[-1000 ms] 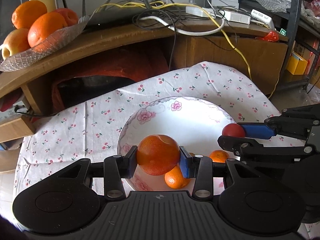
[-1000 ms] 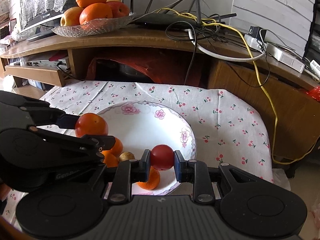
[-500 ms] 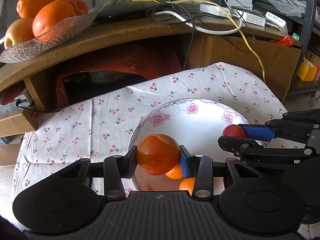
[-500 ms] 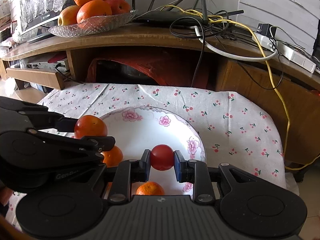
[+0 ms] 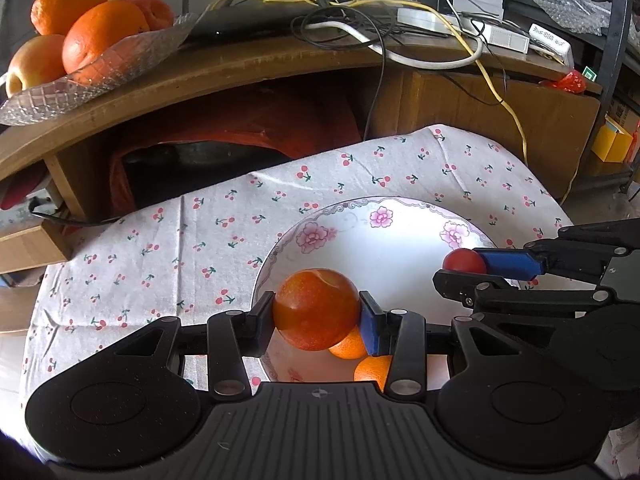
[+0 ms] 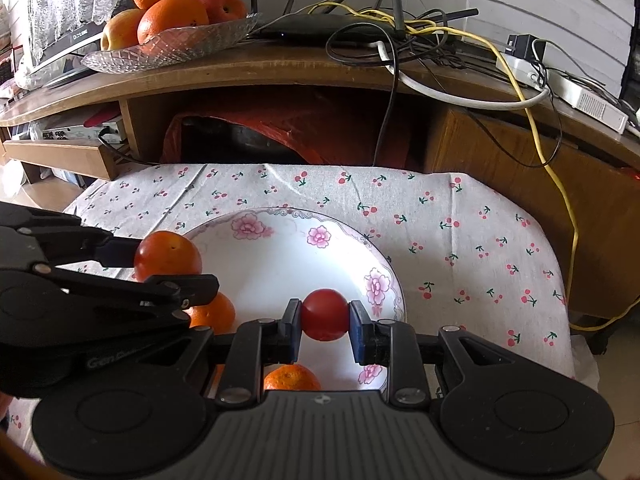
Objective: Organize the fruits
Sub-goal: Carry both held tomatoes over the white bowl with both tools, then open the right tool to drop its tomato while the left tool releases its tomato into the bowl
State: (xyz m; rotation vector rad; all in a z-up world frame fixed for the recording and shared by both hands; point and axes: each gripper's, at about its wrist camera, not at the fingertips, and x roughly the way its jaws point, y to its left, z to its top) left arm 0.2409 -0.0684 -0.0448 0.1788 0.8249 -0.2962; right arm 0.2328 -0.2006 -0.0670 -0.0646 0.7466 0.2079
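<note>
My left gripper (image 5: pixel 317 316) is shut on a large orange (image 5: pixel 316 308), held above the near left edge of a white flowered plate (image 5: pixel 384 216). My right gripper (image 6: pixel 325 322) is shut on a small red tomato (image 6: pixel 325 314), above the plate's near right side (image 6: pixel 280 236). The left wrist view shows the tomato (image 5: pixel 464 261) at right; the right wrist view shows the orange (image 6: pixel 168 254) at left. Small tangerines (image 5: pixel 348 346) (image 6: pixel 214 314) lie on the plate beneath the grippers. A glass fruit dish (image 6: pixel 172 46) (image 5: pixel 96 80) with oranges and apples stands on the wooden shelf behind.
The plate rests on a low table under a cherry-print cloth (image 6: pixel 460 240). Behind it runs a curved wooden shelf (image 5: pixel 248 64) with a router, a power strip and tangled cables (image 6: pixel 420 36). A red bag (image 6: pixel 288 128) fills the space under the shelf.
Both grippers have drawn back and risen from the plate, still holding their fruit; the plate and cloth have slid lower and to the right in the left wrist view.
</note>
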